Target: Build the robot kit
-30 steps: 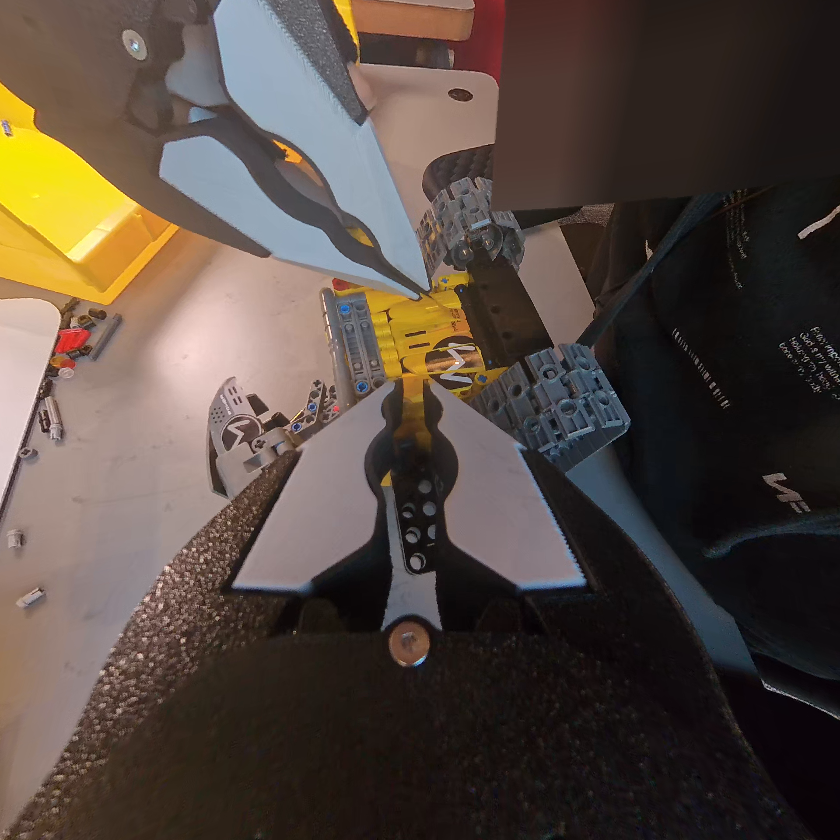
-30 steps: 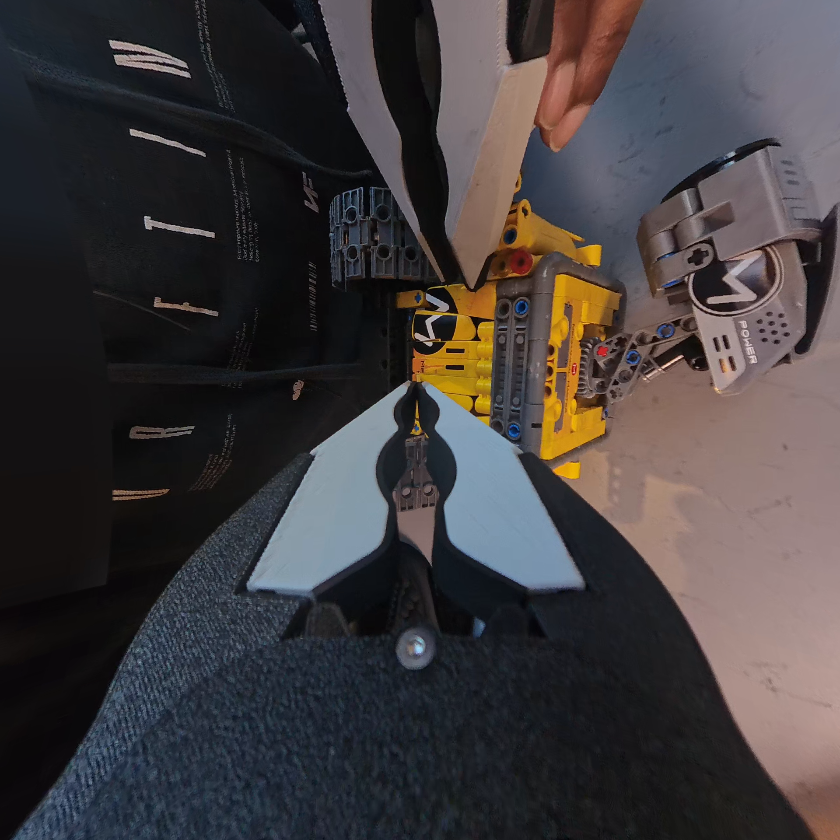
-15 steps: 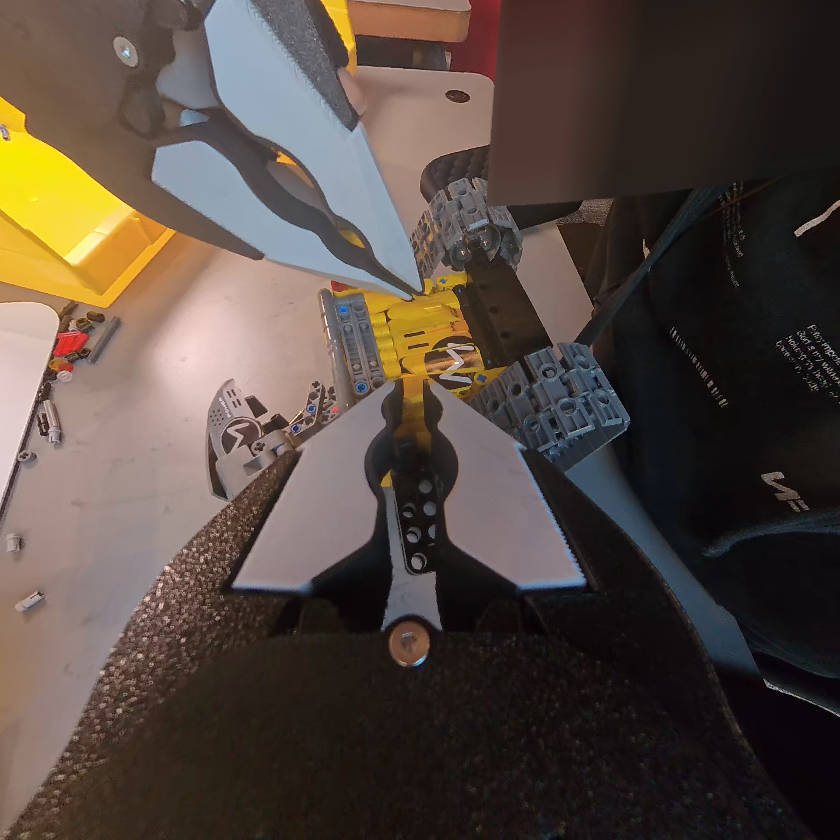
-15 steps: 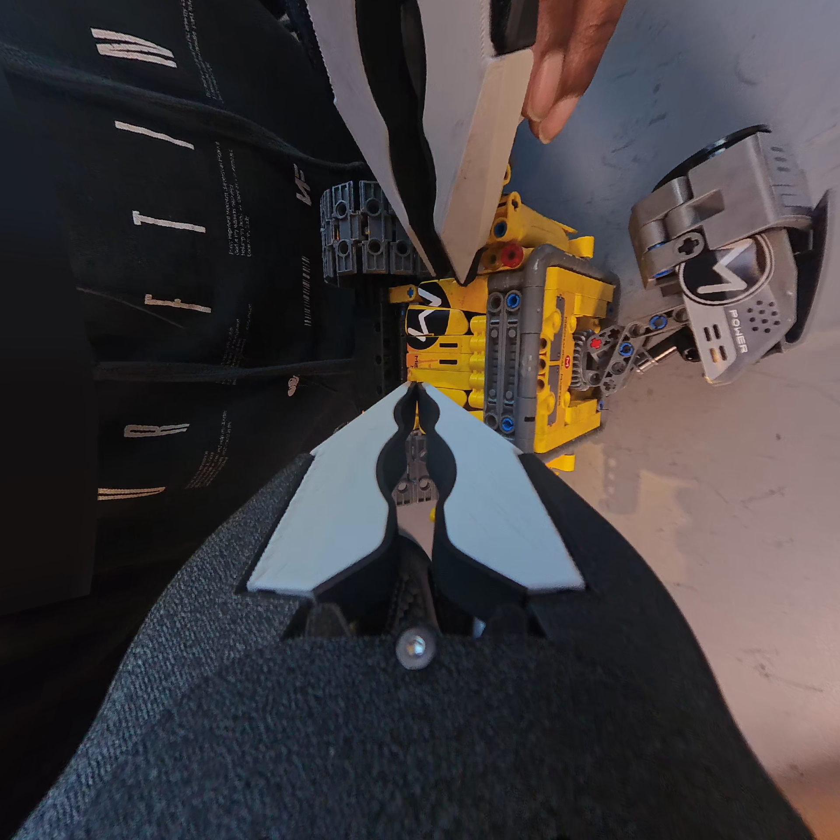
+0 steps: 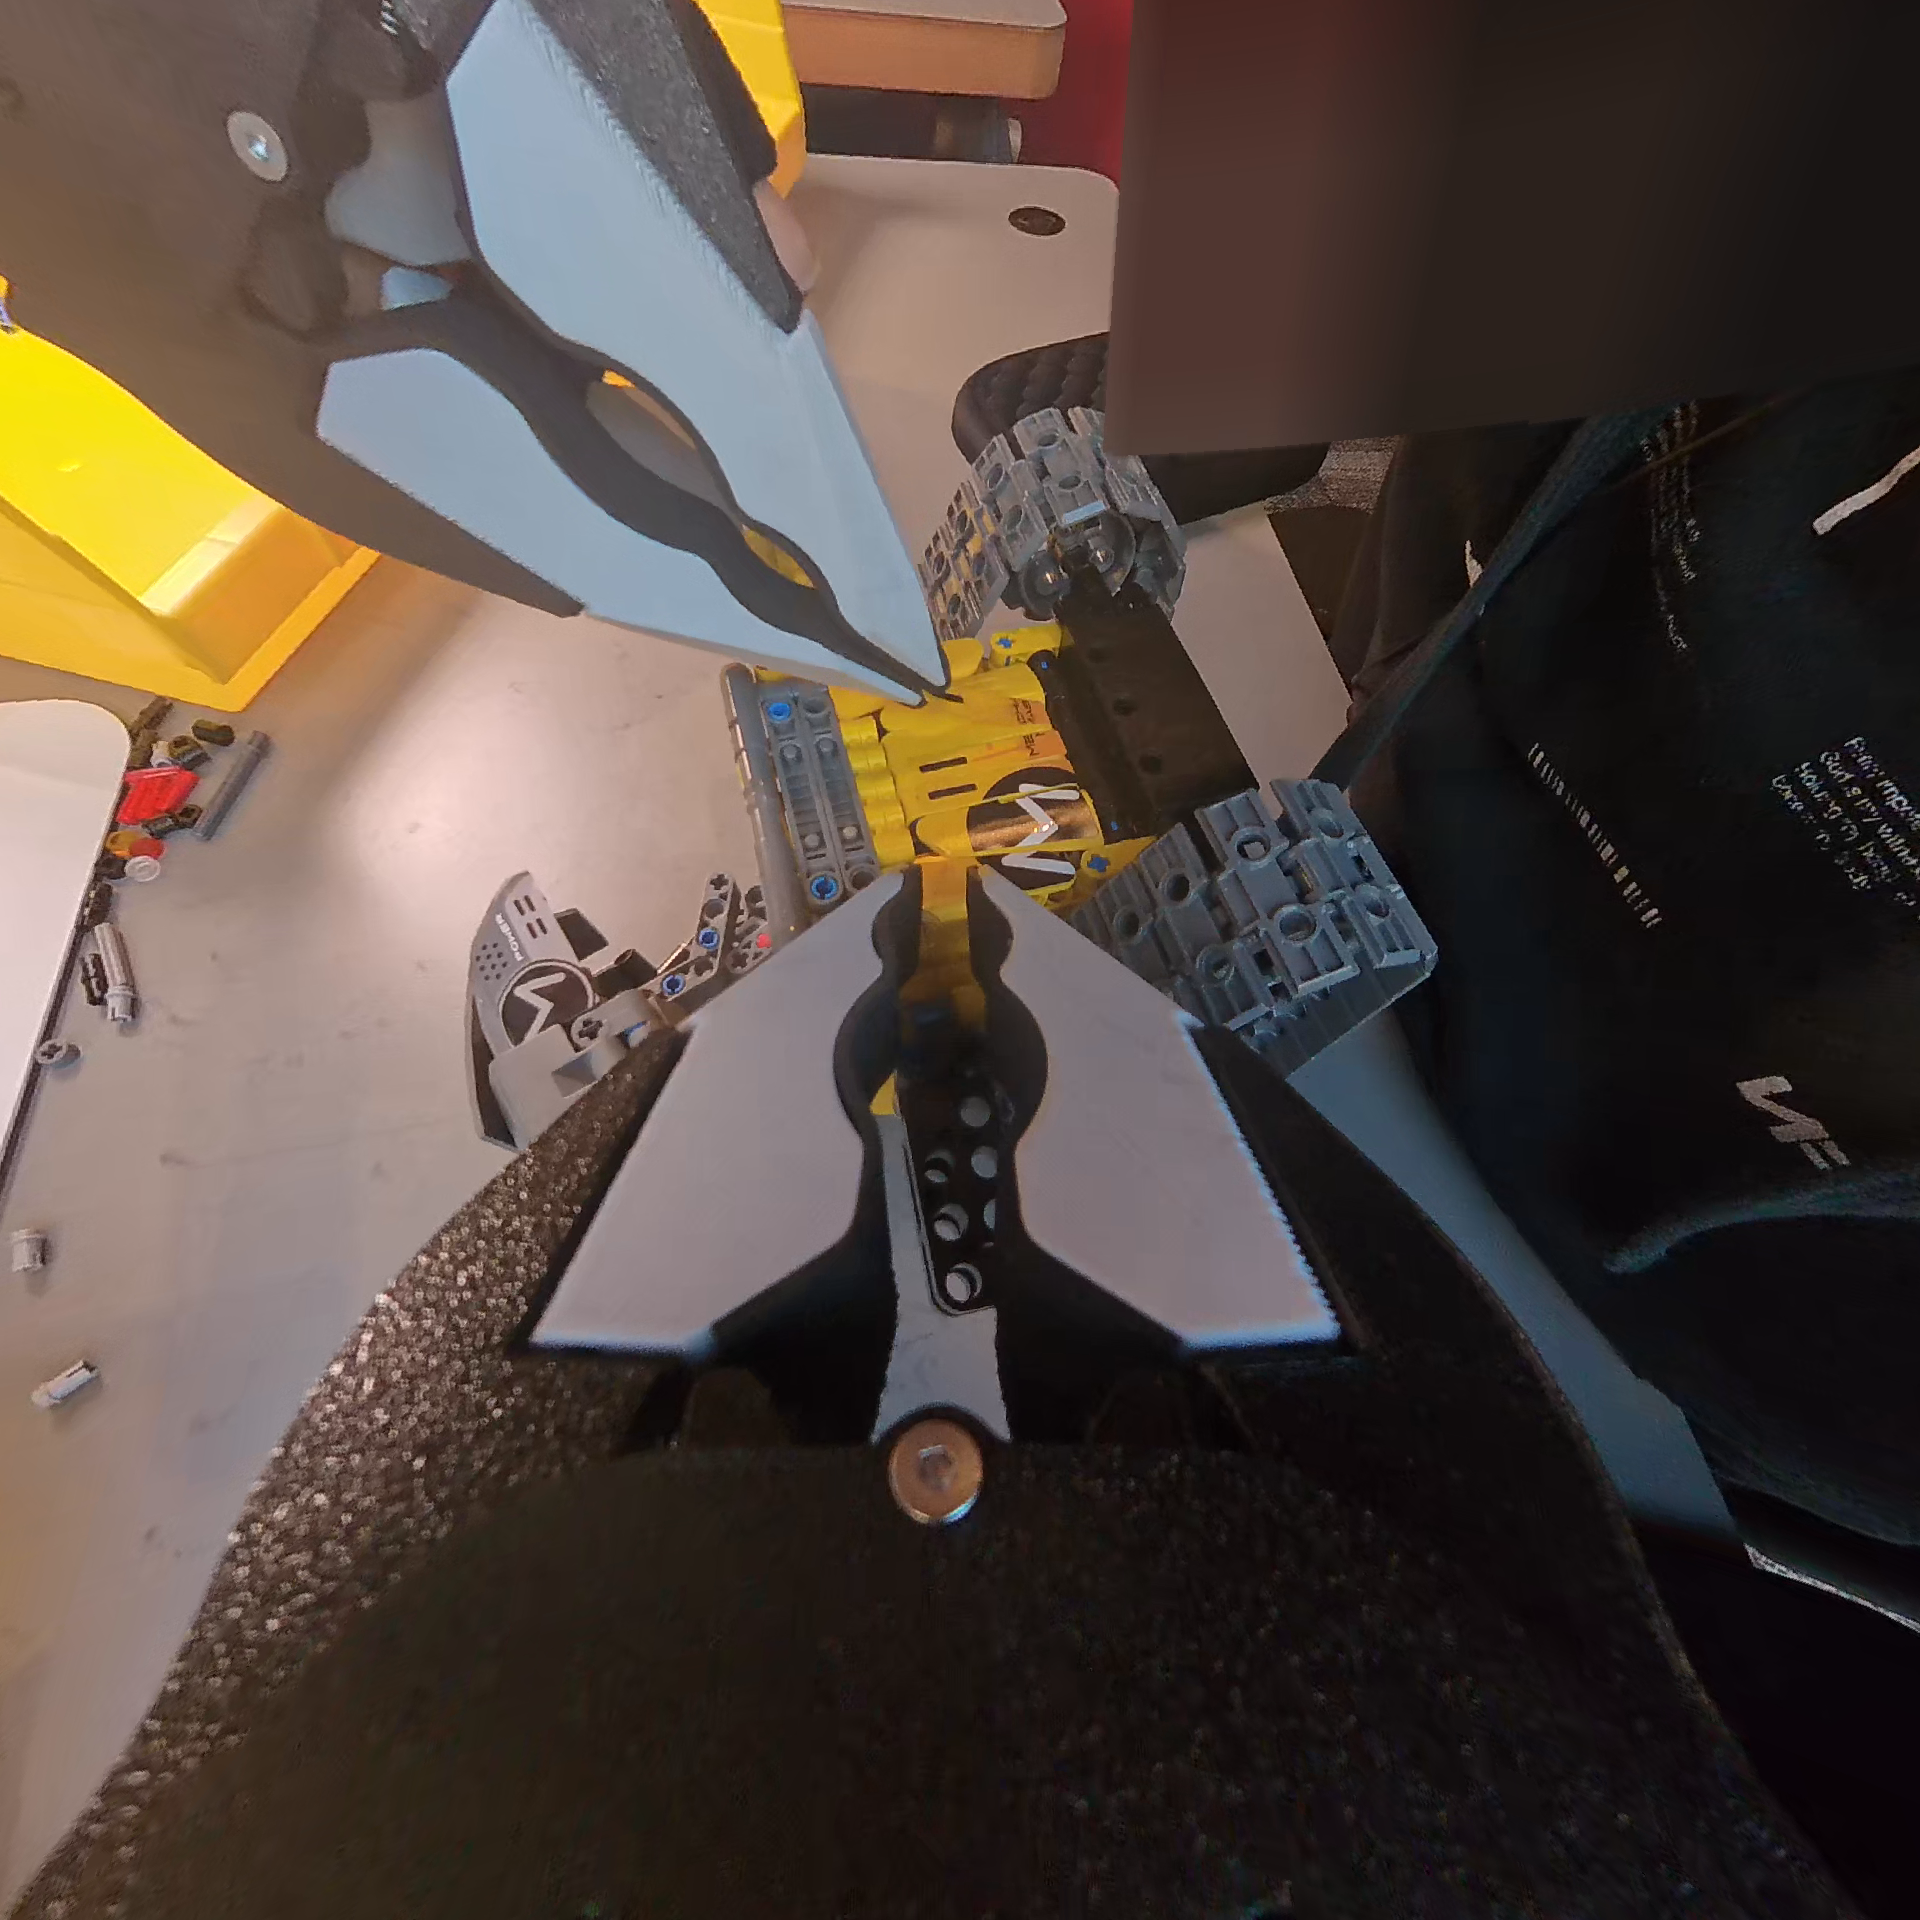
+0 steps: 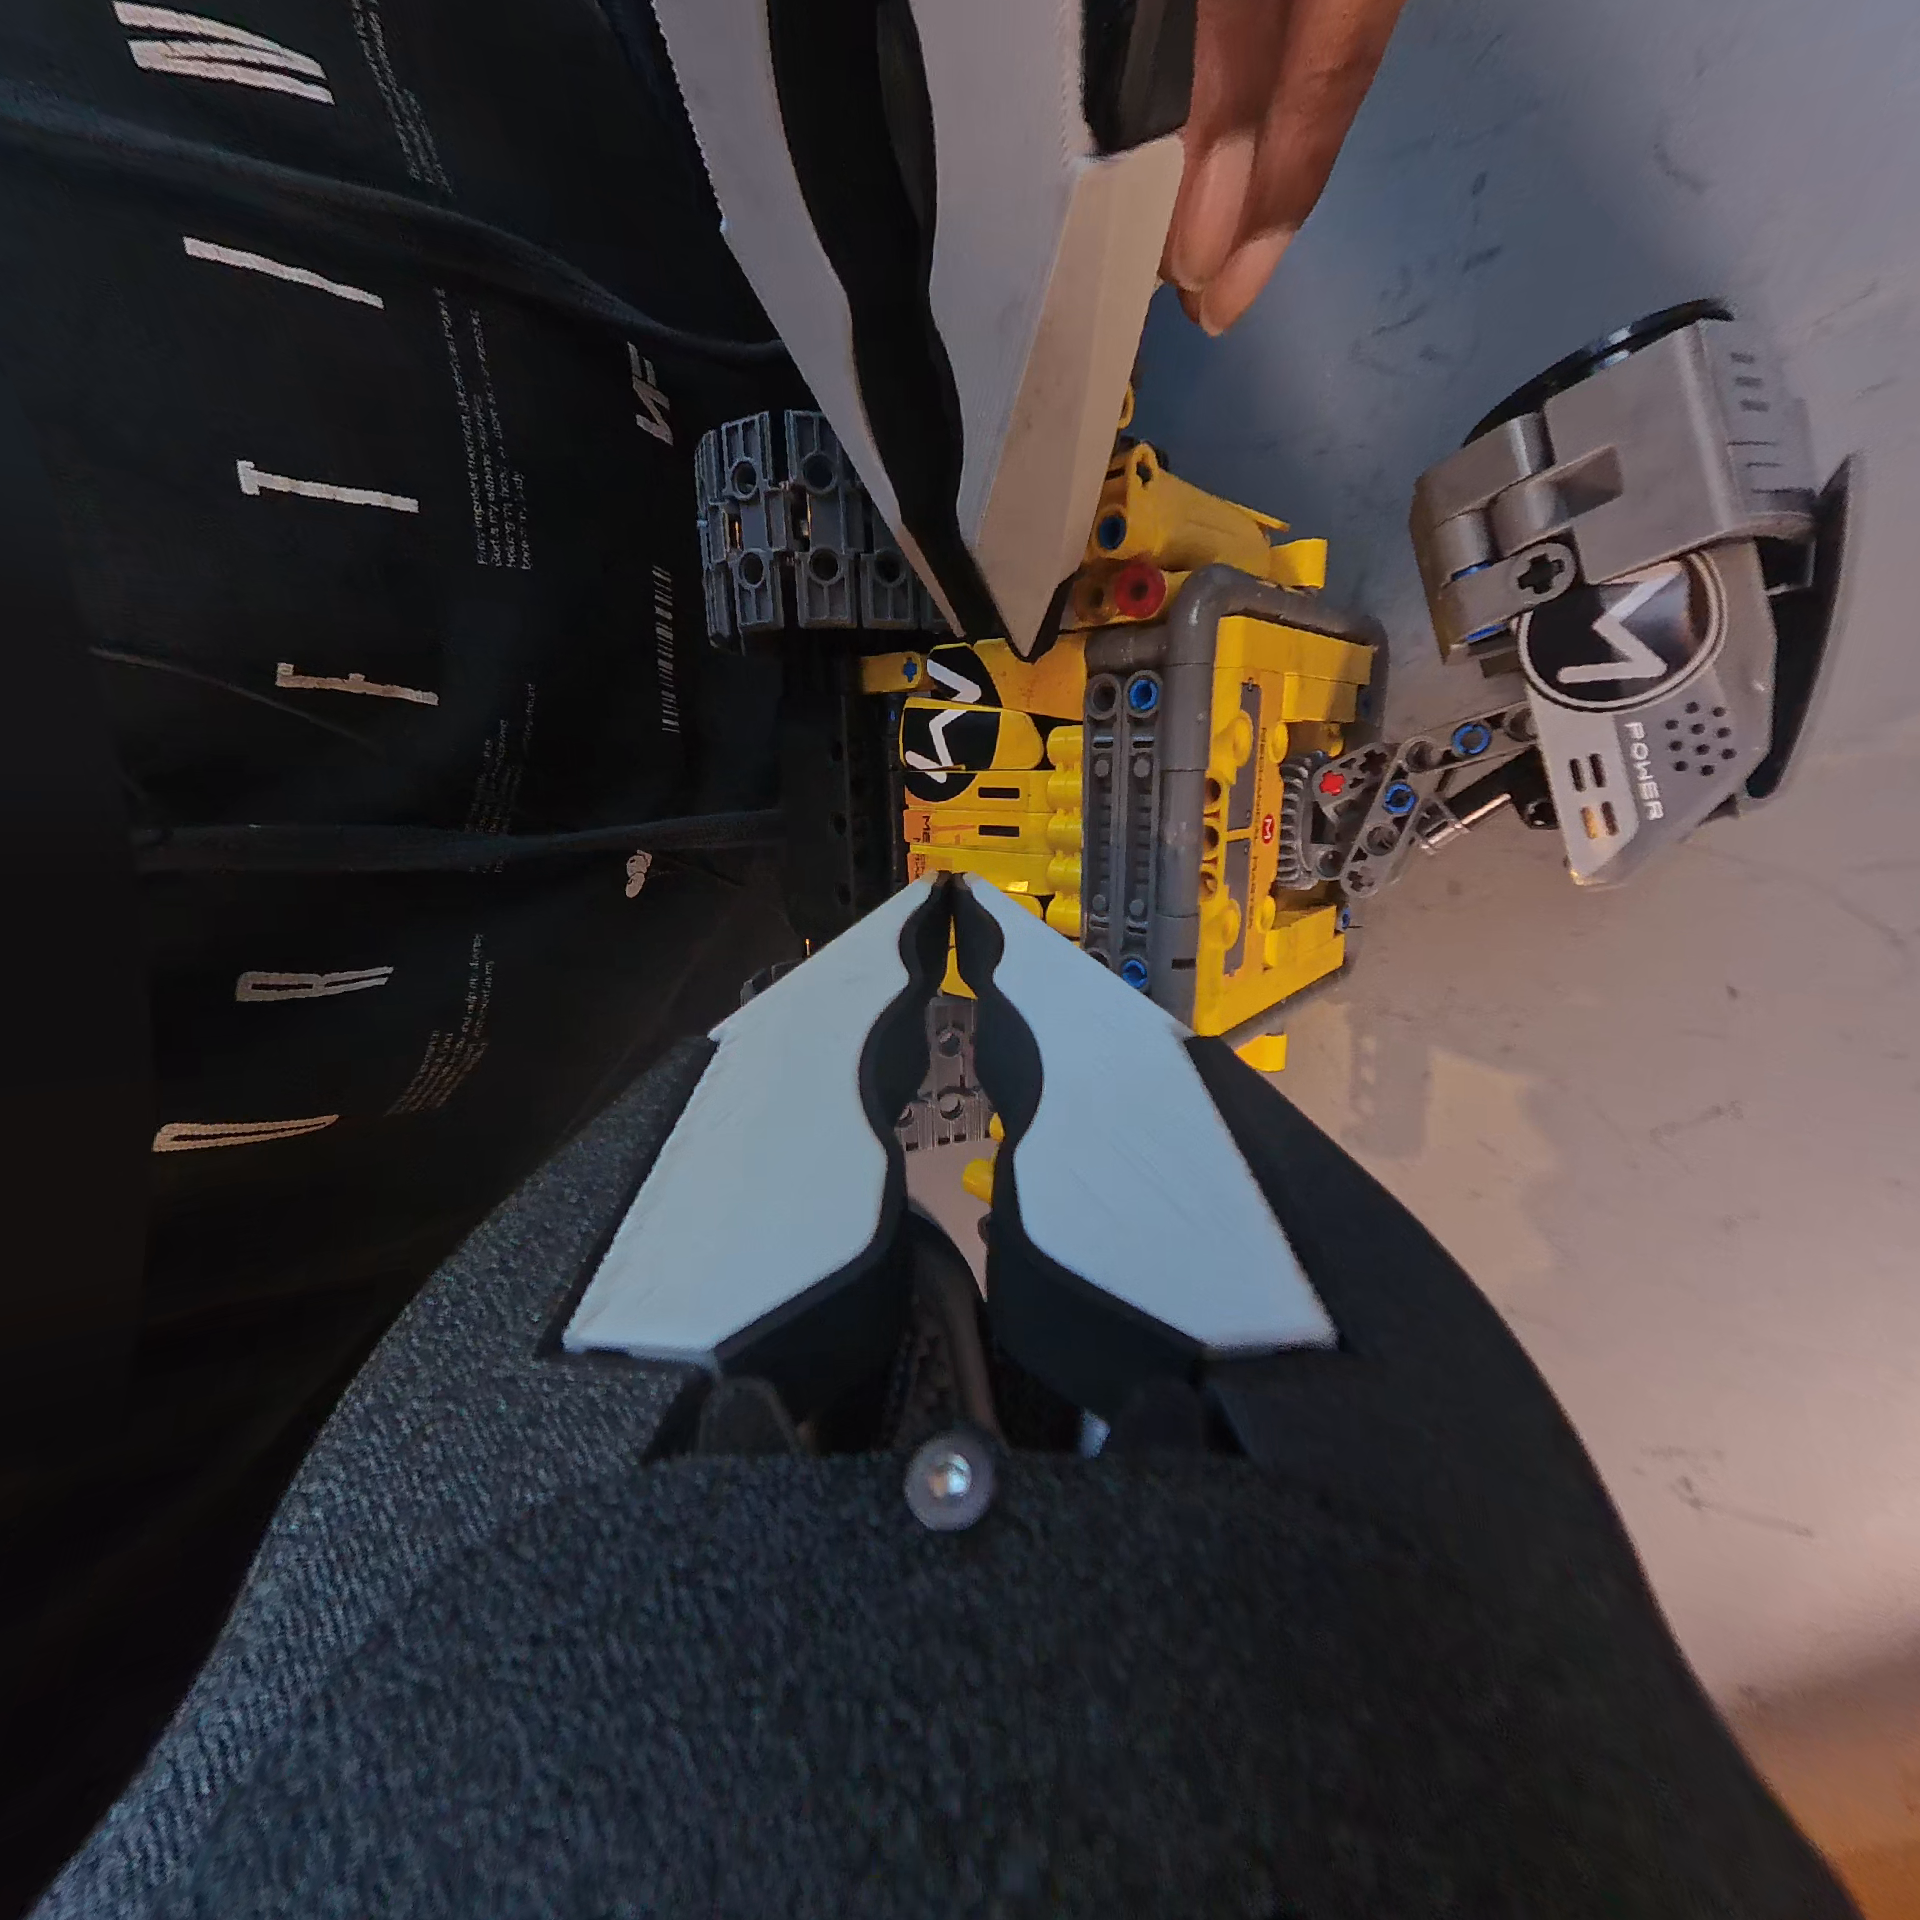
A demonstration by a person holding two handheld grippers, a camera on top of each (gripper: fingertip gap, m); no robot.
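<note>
A yellow brick-built tracked model (image 5: 935, 769) (image 6: 1236, 790) with grey tracks (image 5: 1257, 925) (image 6: 800, 530) sits at the table edge by a person's black clothing. My left gripper (image 5: 943, 885) is shut on a yellow part at one end of the model, with a black holed beam (image 5: 961, 1195) between its fingers. It also shows in the right wrist view (image 6: 1023, 644), with a person's finger (image 6: 1247, 208) beside it. My right gripper (image 6: 951, 883) is shut on the model's opposite yellow edge, and shows in the left wrist view (image 5: 935, 686). A grey head-shaped piece (image 5: 540, 997) (image 6: 1621, 644) hangs off the model on a linkage.
A yellow bin (image 5: 125, 540) stands at the far left. Small loose parts (image 5: 156, 790) lie on the grey table (image 5: 312, 1143) beside a white board (image 5: 42, 883). Black clothing (image 5: 1662, 935) (image 6: 364, 623) fills one side. A dark panel (image 5: 1507, 208) is above. Spacing between my two grippers at the tips: around 4 cm. The grey head-shaped piece (image 5: 540, 997) sits 8 cm or so from the ends of my left fingers. Seen from the right wrist view (image 6: 1610, 647) as well.
Both grippers keep their hold. The model and the opposite gripper have shifted only slightly in each view.
</note>
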